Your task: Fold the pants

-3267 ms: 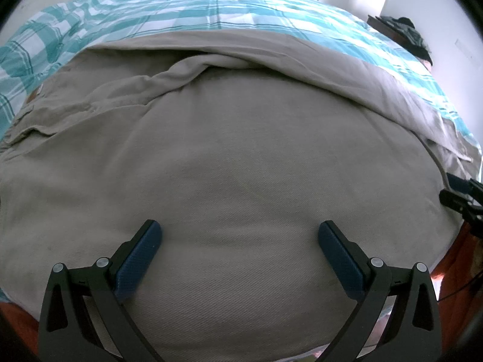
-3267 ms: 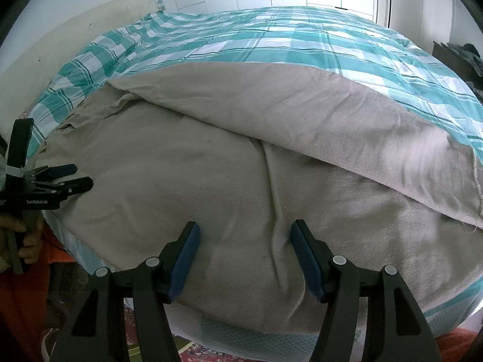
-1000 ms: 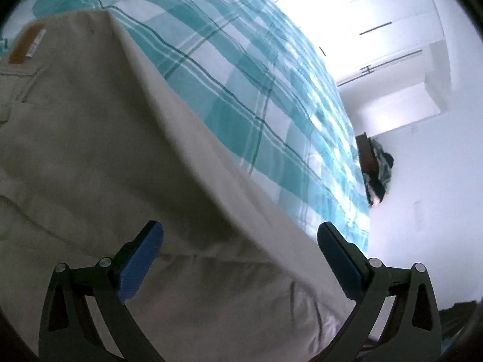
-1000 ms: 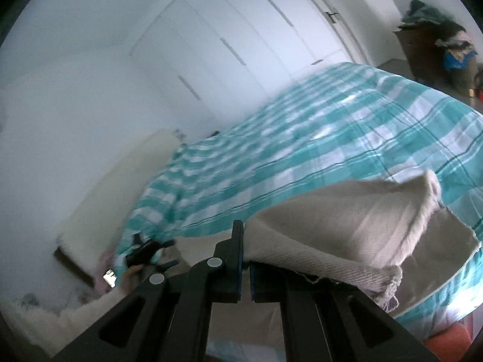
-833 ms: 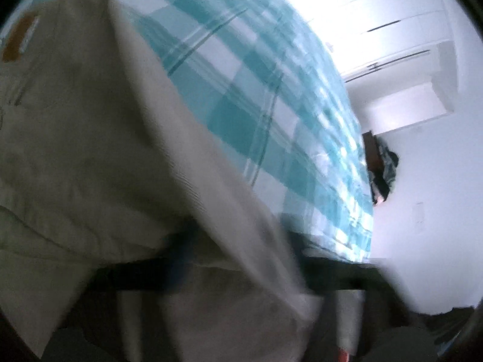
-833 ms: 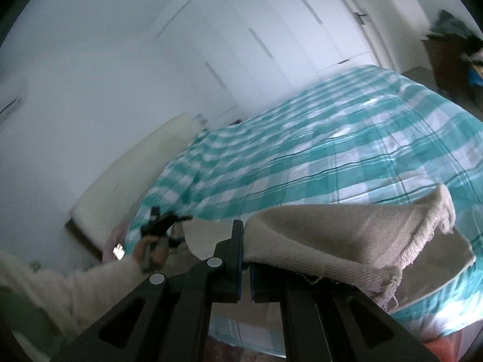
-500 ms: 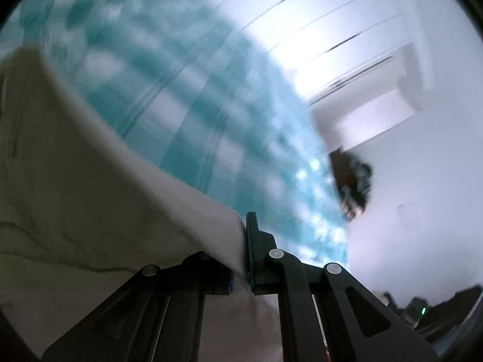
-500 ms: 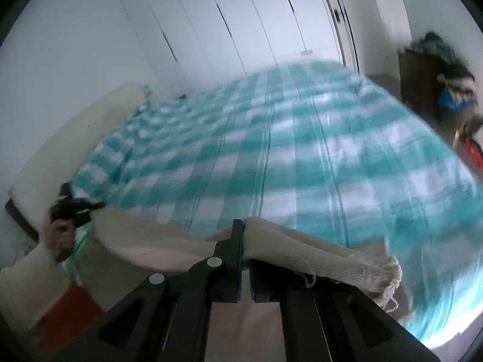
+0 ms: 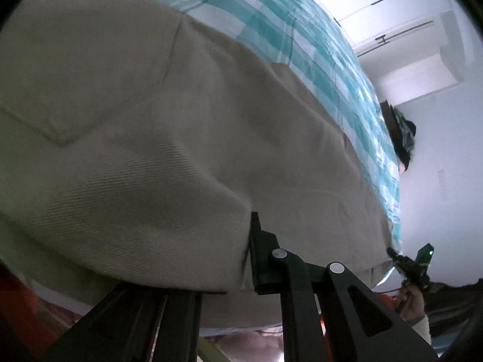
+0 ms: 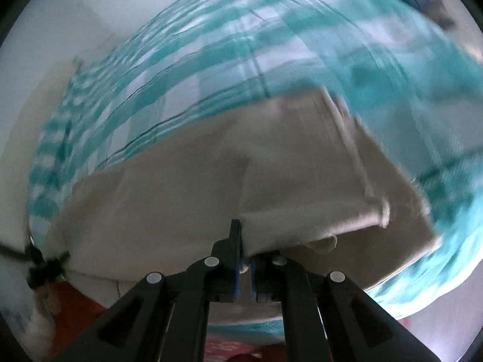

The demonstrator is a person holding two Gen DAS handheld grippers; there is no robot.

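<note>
One pair of beige twill pants lies folded over on a teal-and-white checked bedspread. The black left gripper is clamped on a fold of the cloth; the black right gripper pinches the hem end, two grippers gripping.

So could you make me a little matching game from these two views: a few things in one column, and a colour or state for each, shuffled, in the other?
Things:
1. pants
2. bed cover
3. left gripper
4. cupboard doors

Colour or state:
A. white, at the far end of the room
B. beige, lying across the bed
C. teal and white checks
D. black, shut on a fold of cloth

Pairs: 1-B, 2-C, 3-D, 4-A

The right gripper is likewise shut on the pants.
</note>
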